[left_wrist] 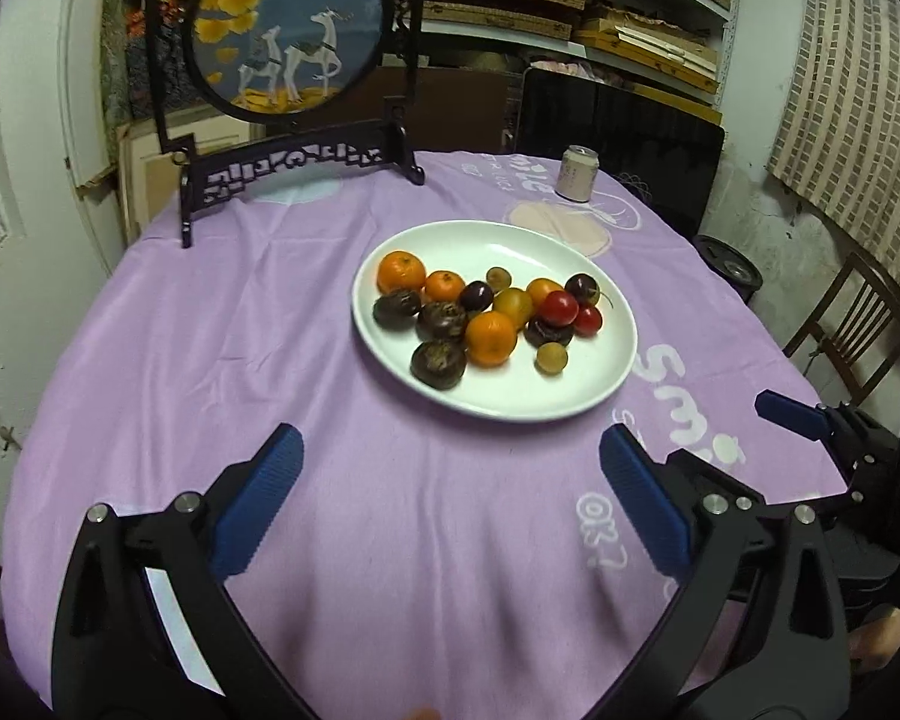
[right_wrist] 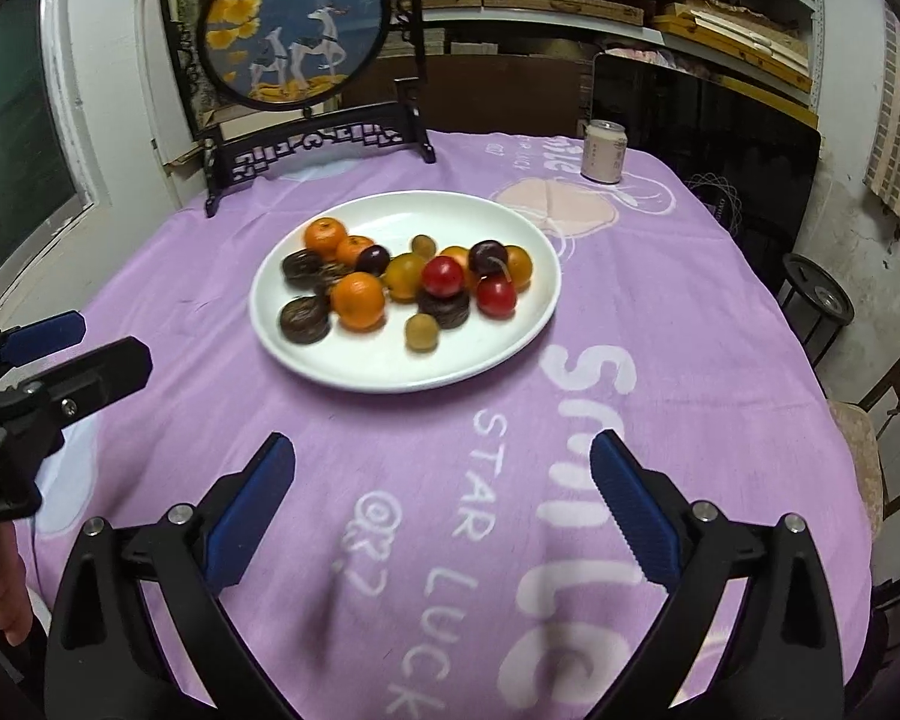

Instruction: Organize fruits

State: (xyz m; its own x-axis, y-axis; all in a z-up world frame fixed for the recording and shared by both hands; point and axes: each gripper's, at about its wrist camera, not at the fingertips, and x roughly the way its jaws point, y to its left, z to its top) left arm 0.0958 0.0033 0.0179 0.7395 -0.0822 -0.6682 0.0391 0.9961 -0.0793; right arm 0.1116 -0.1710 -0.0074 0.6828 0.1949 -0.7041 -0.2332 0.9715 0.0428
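Observation:
A white oval plate [left_wrist: 510, 402] [right_wrist: 510, 342] sits mid-table on the purple cloth. It holds mixed small fruit: oranges [left_wrist: 491, 338] [right_wrist: 359, 301], red cherry tomatoes [left_wrist: 558, 307] [right_wrist: 443, 276], dark purple fruits [left_wrist: 438, 365] [right_wrist: 305, 319], yellow-green ones [left_wrist: 551, 357] [right_wrist: 421, 332]. My left gripper [left_wrist: 450, 498] is open and empty, above the cloth near of the plate. My right gripper [right_wrist: 441, 492] is open and empty, also near of the plate. The right gripper also shows at the right edge of the left wrist view [left_wrist: 810, 420], the left one at the left edge of the right wrist view [right_wrist: 60, 360].
A pale drink can [left_wrist: 579, 174] [right_wrist: 603, 151] stands at the far right of the table. A round deer picture in a black carved stand [left_wrist: 288, 30] [right_wrist: 294, 30] stands at the far left edge. A wooden chair [left_wrist: 852, 324] and shelves lie beyond the table.

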